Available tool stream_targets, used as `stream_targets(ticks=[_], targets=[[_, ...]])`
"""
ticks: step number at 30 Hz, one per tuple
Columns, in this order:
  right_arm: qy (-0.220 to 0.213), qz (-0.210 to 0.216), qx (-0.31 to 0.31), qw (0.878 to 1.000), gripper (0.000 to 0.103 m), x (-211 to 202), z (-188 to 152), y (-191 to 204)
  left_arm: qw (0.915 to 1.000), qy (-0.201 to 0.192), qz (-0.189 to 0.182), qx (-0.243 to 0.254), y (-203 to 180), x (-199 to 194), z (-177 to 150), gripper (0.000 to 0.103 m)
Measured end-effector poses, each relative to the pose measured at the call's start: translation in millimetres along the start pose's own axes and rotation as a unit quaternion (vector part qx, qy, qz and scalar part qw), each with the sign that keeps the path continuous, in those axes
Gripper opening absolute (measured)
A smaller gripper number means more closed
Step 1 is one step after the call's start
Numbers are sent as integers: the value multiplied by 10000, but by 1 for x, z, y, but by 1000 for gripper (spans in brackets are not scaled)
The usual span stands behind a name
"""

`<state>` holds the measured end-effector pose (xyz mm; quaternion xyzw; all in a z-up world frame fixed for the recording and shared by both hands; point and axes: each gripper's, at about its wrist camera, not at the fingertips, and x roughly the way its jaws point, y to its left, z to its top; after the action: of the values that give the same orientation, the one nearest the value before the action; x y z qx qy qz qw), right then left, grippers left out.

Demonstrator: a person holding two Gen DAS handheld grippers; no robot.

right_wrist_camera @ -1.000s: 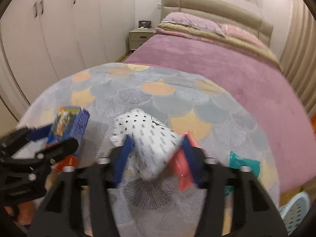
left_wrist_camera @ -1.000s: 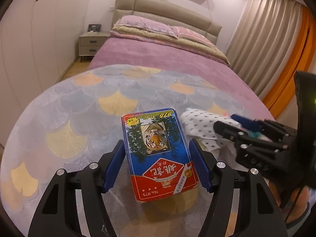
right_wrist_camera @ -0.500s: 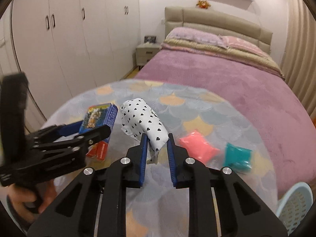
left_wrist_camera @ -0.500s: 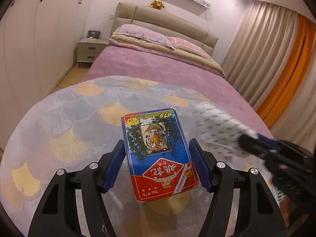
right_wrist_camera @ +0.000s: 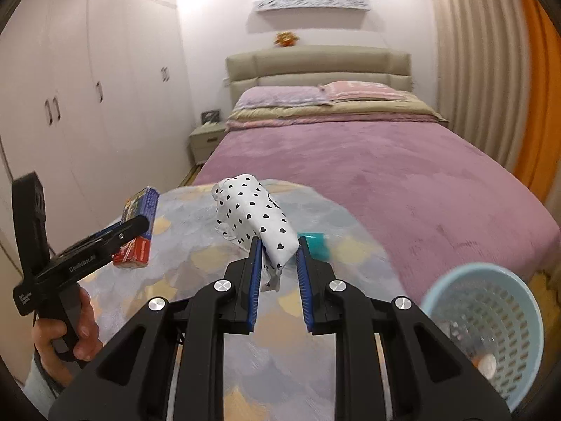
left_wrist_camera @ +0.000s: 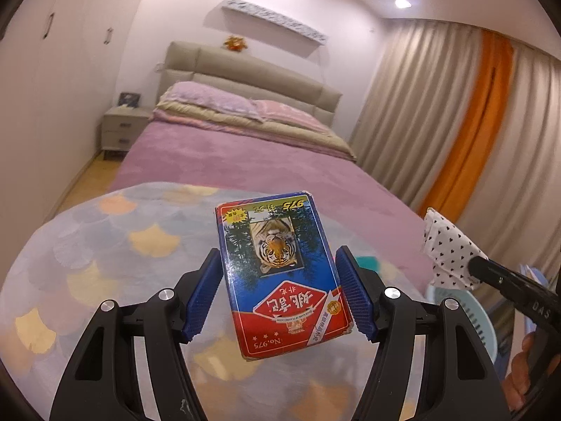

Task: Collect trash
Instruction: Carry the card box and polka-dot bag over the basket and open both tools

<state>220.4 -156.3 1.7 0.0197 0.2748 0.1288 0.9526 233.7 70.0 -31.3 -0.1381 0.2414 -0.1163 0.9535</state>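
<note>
The left gripper [left_wrist_camera: 280, 294] jaws hold a blue and red tiger-print card box [left_wrist_camera: 280, 277] above the table [left_wrist_camera: 105, 266], while the right gripper [right_wrist_camera: 278, 263] jaws, just closed narrow, pinch a white heart-print pouch [right_wrist_camera: 252, 214] near the pale blue plastic basket [right_wrist_camera: 491, 319].

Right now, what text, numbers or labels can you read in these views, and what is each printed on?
"No.975": near edge of the card box, held in the left hand-held gripper.
"975": far edge of that box, upside down.
Large white Chinese characters on its red banner: upside down, not legible to me.
"DAS": side of the right hand-held gripper, partly cut off.
Small white lettering on the left one's side in the right wrist view: too blurred.
</note>
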Motion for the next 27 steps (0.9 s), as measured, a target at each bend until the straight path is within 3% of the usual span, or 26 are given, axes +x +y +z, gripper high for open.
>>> stream_targets(ticks=[7,13,20,27], targets=[[-224,-609,708,9954,17,-56,-14,-67,9973,-63,-594,426,-66,-14,3,64],[-272,-1052,1291,9857,17,-90,-29,-120,9889,18,-1194,882,-143,-14,-2,64],[-101,-1625,1770,9706,17,-100,-53,-164,9755,477,-1845,1096,-225,9,-22,64],[202,-1825,2578,9486,17,-96,-87,-217,9606,1158,-2310,1020,-255,51,-43,64]])
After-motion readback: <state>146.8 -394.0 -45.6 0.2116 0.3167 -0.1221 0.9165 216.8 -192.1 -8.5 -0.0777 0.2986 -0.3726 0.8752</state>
